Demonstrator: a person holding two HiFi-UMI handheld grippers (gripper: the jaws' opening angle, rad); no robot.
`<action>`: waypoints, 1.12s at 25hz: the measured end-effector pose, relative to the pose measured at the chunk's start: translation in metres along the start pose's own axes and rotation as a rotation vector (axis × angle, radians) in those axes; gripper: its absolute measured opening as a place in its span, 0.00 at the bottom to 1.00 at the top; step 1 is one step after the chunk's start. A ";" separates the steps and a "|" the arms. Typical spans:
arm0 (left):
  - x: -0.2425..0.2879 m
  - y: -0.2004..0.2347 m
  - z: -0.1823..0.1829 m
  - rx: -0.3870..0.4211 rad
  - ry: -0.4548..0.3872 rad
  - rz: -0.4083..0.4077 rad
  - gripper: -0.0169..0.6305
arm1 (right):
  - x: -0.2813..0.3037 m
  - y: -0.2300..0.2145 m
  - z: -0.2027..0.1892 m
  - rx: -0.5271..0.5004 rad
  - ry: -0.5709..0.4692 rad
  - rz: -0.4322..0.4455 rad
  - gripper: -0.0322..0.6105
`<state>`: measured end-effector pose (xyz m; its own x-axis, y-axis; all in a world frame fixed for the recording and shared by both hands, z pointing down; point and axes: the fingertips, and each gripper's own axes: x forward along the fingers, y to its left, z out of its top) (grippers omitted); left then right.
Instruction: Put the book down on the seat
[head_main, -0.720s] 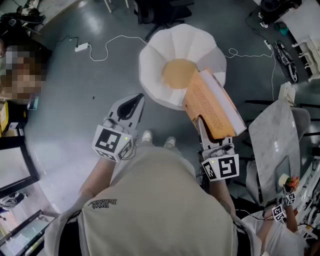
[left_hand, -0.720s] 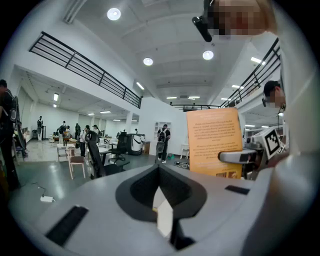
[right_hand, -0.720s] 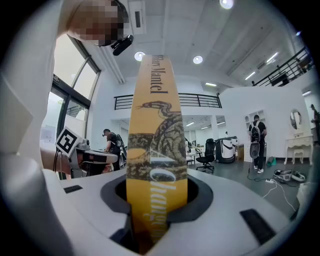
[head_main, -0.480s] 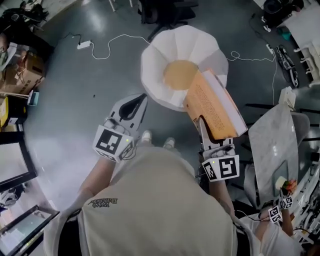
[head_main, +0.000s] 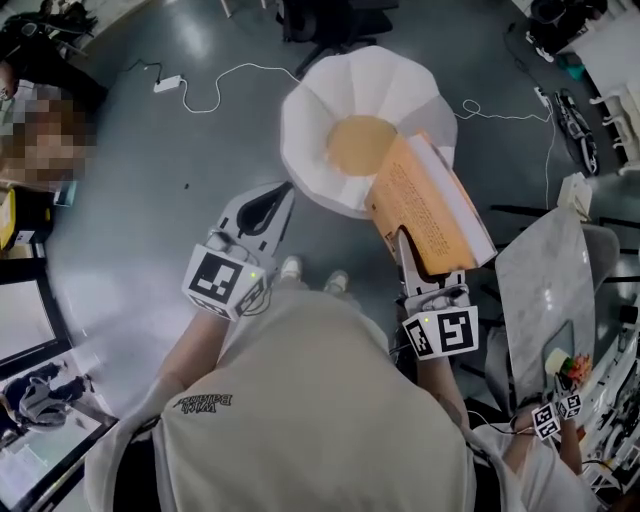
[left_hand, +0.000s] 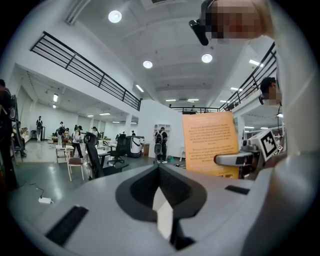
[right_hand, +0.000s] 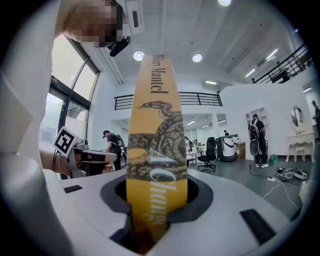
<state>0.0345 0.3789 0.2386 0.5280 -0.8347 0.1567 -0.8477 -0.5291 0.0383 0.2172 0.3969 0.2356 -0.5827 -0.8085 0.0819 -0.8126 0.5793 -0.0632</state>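
Note:
The seat (head_main: 310, 120) is a white, petal-shaped stool with a round tan cushion (head_main: 358, 143), seen in the head view on the grey floor ahead of me. My right gripper (head_main: 408, 243) is shut on the lower end of the orange book (head_main: 425, 205). The book hangs tilted over the seat's right edge, pages to the right. In the right gripper view the book's yellow spine (right_hand: 155, 145) stands upright between the jaws of that gripper (right_hand: 154, 202). My left gripper (head_main: 275, 195) hovers left of the seat, shut and empty. From the left gripper (left_hand: 159, 172) the book's back cover (left_hand: 210, 142) shows.
A white cable and power adapter (head_main: 167, 83) lie on the floor beyond the seat. A marble-topped table (head_main: 545, 290) stands close on the right, and a dark office chair (head_main: 320, 25) behind the seat. A person stands at the left edge. My shoes (head_main: 290, 270) are just below the seat.
Almost nothing differs. The book stays tilted over the seat's right edge in the right gripper. The left gripper has drifted slightly to the left.

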 end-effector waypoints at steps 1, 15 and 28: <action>0.001 -0.001 0.000 0.001 0.000 0.001 0.04 | 0.000 -0.001 0.000 -0.001 -0.001 0.004 0.29; 0.016 -0.031 -0.005 0.028 0.027 0.062 0.04 | -0.006 -0.018 0.003 -0.001 -0.034 0.112 0.29; 0.027 -0.065 -0.007 0.061 0.004 0.109 0.04 | -0.020 -0.049 0.006 -0.021 -0.082 0.144 0.29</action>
<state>0.1039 0.3917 0.2478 0.4323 -0.8873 0.1610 -0.8955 -0.4434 -0.0393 0.2690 0.3838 0.2307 -0.6919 -0.7219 -0.0082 -0.7209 0.6914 -0.0479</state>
